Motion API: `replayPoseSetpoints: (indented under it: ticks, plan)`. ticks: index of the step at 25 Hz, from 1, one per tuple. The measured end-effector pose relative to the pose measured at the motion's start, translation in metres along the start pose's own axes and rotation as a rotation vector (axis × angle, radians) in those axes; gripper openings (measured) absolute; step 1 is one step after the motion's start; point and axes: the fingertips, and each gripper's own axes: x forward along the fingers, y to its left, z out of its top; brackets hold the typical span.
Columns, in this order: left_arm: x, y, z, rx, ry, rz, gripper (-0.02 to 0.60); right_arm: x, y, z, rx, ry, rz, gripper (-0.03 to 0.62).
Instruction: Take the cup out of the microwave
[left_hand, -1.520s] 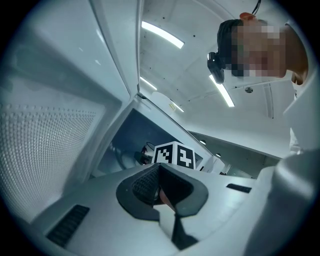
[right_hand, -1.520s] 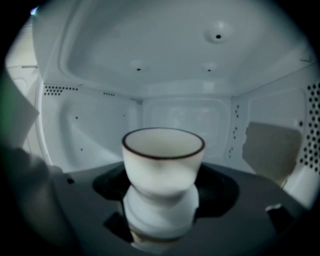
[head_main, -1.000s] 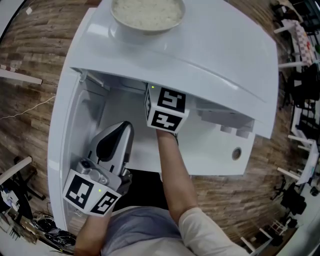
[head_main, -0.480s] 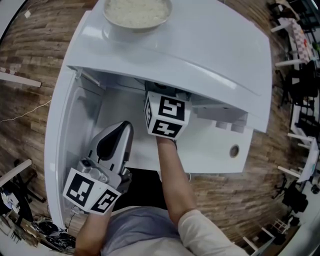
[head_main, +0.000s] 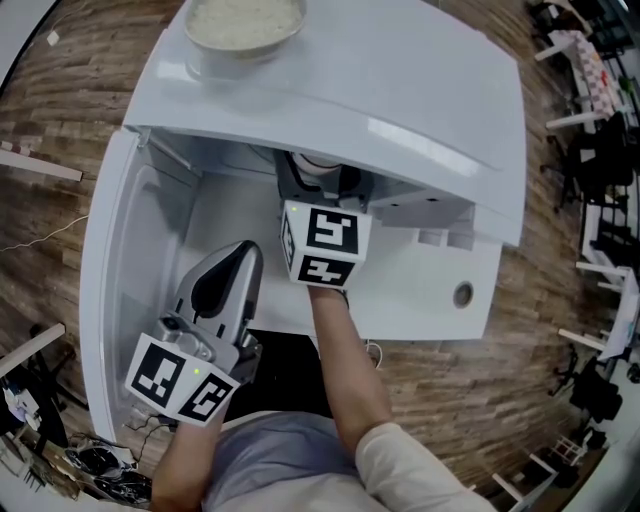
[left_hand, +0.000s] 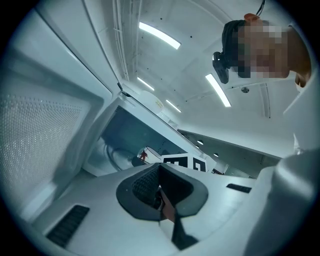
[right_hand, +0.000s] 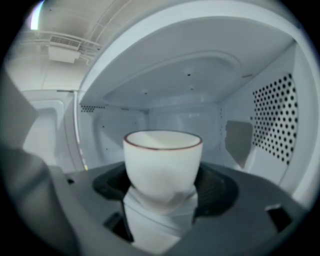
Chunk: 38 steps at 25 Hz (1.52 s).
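Observation:
A white cup (right_hand: 162, 160) with a thin brown rim stands upright between the jaws of my right gripper (right_hand: 162, 189), which is shut on it. Behind it lies the white microwave cavity (right_hand: 185, 107). In the head view the right gripper (head_main: 316, 185) is at the microwave's mouth, and the cup (head_main: 318, 165) just shows under the top edge of the microwave (head_main: 400, 90). My left gripper (head_main: 248, 255) hangs lower left beside the open door (head_main: 125, 260), pointing into the opening, its jaws shut and holding nothing. In its own view the left gripper (left_hand: 161, 192) looks toward the cavity.
A bowl of rice (head_main: 243, 22) sits on the microwave's top at the back. The control panel with a round knob (head_main: 462, 294) is right of the opening. The door swings out to the left. Wooden floor surrounds the unit.
My right gripper has drawn back toward me with the cup, which now shows at the microwave's mouth. The left gripper has stayed in place.

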Motion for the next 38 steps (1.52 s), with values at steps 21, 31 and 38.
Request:
replayPoseSetpoints:
  ticks: [21, 31, 38]
  plan:
    - [0.001, -0.011, -0.006, 0.012, -0.002, 0.016, 0.009, -0.034, 0.006, -0.009, -0.014, 0.011, 0.085, 0.388]
    - [-0.001, -0.016, -0.007, 0.007, -0.001, 0.015, 0.009, -0.052, 0.006, -0.013, -0.017, 0.022, 0.098, 0.388]
    - [-0.005, -0.023, -0.004, 0.022, -0.009, 0.01, 0.009, -0.069, 0.006, -0.017, -0.028, 0.03, 0.116, 0.388]
